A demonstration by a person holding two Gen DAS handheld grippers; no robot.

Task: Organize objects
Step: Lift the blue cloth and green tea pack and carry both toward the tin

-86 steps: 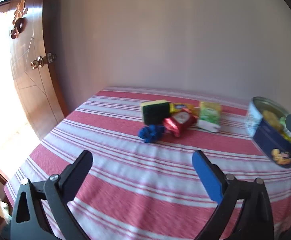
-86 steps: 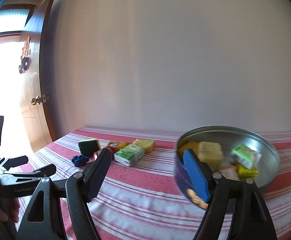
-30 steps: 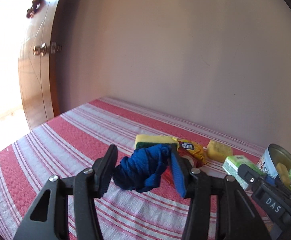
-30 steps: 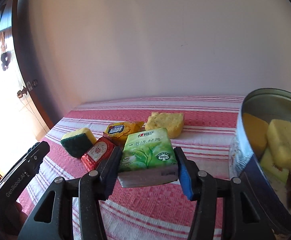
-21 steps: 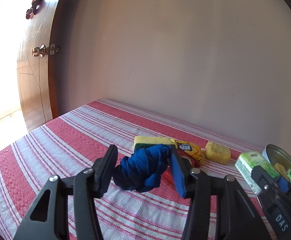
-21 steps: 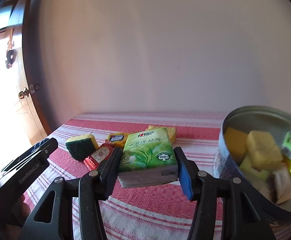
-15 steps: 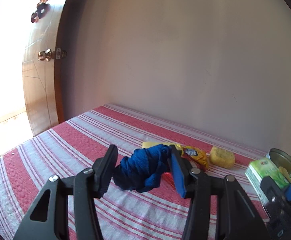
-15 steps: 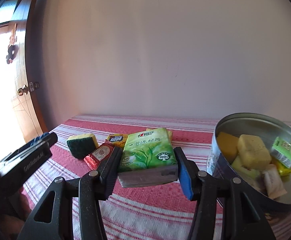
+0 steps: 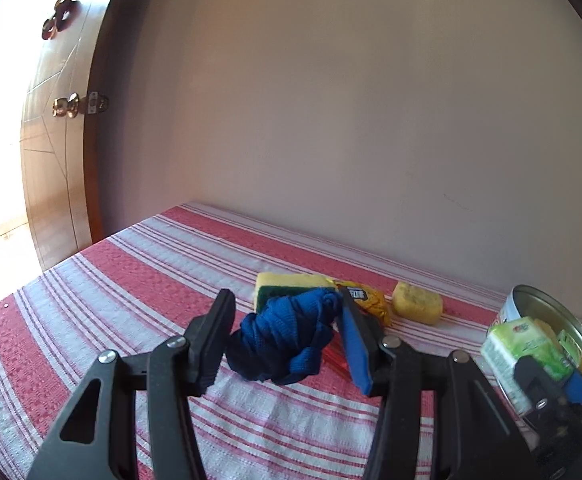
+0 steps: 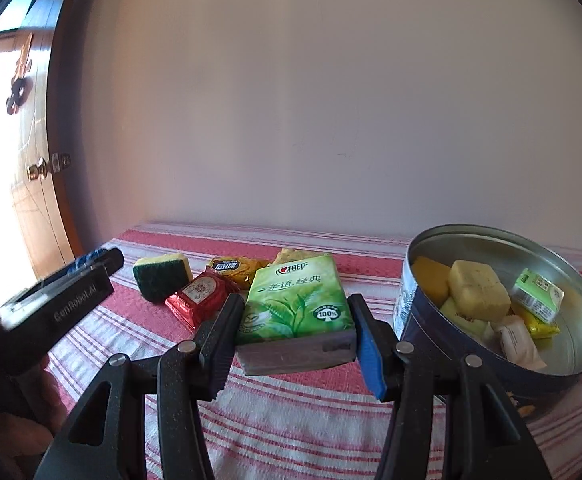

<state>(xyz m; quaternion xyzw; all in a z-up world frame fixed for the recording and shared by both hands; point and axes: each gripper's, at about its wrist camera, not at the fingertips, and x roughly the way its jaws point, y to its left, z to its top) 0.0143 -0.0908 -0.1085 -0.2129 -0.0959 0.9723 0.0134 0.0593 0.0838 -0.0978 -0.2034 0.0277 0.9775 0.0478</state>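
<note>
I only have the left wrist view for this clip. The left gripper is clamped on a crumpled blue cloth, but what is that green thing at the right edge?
Observer: A green tea-print tissue pack, clamped flat in the right gripper.
Operator: Is there anything under the cloth? I see only a red sliver.
Observer: A red foil snack packet lies on the striped tablecloth, beside the green-and-yellow scouring sponge.
Operator: What is in the round metal tin?
Observer: The round metal tin holds yellow sponge blocks, a small green pack and wrapped sweets.
</note>
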